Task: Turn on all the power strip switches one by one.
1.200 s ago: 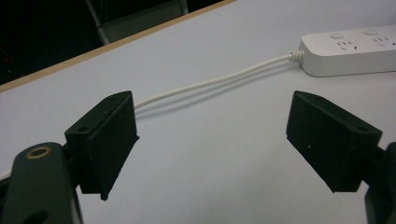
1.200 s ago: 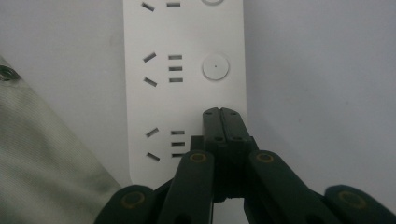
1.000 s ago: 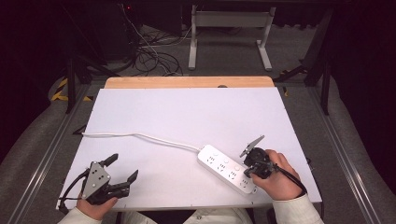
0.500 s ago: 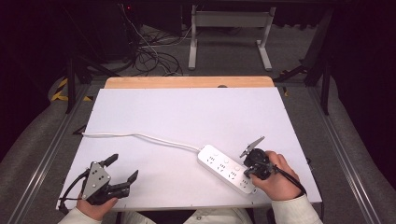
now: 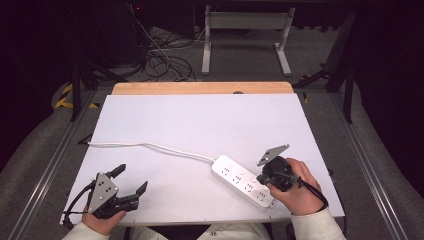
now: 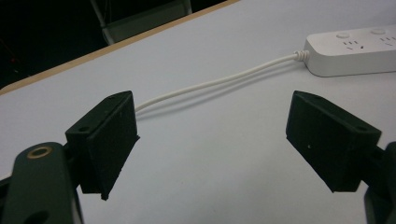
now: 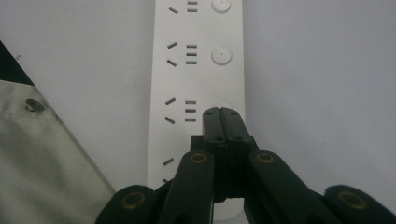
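— What is hard to make out?

— The right gripper (image 7: 223, 111) has its fingers pressed together, empty, their tips covering a button on the power strip (image 5: 242, 180) near the desk's (image 5: 200, 120) front right corner.

— And the open room?

— The left gripper (image 5: 131, 179), fingers spread wide and empty, sits at the front left corner; the cord (image 5: 150, 146) trails toward the left edge.

The right tongs (image 7: 222, 112), pressed together, cover most of a round button (image 7: 223, 105) on the power strip (image 7: 198, 70) just beyond their tips, so contact cannot be judged, and the strip's far end is cut off by the picture's edge.
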The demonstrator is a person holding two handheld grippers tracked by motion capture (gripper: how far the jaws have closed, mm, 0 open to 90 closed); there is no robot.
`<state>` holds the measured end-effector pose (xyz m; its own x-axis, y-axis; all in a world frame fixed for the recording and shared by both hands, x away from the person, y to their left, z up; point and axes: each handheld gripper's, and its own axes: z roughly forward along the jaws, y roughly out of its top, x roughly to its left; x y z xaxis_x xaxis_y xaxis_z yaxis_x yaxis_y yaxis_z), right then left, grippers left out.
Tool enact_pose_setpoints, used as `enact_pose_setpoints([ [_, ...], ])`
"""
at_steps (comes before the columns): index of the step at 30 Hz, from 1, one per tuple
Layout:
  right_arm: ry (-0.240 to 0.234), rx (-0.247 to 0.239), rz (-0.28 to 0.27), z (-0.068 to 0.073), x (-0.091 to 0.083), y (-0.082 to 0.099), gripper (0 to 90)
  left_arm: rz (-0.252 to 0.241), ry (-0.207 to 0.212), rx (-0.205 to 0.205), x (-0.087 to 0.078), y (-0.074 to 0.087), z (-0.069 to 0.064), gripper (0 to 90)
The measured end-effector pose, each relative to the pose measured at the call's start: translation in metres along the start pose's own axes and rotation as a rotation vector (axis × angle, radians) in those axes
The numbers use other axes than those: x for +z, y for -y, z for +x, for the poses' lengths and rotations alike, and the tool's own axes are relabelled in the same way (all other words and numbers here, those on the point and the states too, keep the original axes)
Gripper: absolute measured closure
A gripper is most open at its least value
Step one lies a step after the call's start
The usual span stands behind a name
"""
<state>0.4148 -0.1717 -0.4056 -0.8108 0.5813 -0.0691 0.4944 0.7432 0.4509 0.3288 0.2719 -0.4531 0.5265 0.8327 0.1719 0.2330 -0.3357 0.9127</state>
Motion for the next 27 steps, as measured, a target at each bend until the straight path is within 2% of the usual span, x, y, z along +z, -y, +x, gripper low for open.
enact_pose_setpoints([
  [11, 0.002, 0.023, -0.011, 0.001, -0.002, -0.002, 90.0, -0.003, 0.004, 0.005, -0.001, 0.0, 0.0, 16.9],
  [17, -0.004, 0.018, -0.008, 0.0, 0.0, -0.002, 90.0, -0.002, 0.004, 0.003, 0.0, 0.0, 0.0, 16.9],
  [23, -0.008, 0.02, -0.033, -0.001, 0.005, -0.005, 90.0, -0.001, 0.005, 0.001, 0.0, 0.0, 0.0, 16.9],
  [27, -0.017, 0.018, -0.026, -0.002, 0.011, -0.01, 90.0, -0.001, 0.006, 0.001, 0.0, 0.0, 0.0, 16.9],
])
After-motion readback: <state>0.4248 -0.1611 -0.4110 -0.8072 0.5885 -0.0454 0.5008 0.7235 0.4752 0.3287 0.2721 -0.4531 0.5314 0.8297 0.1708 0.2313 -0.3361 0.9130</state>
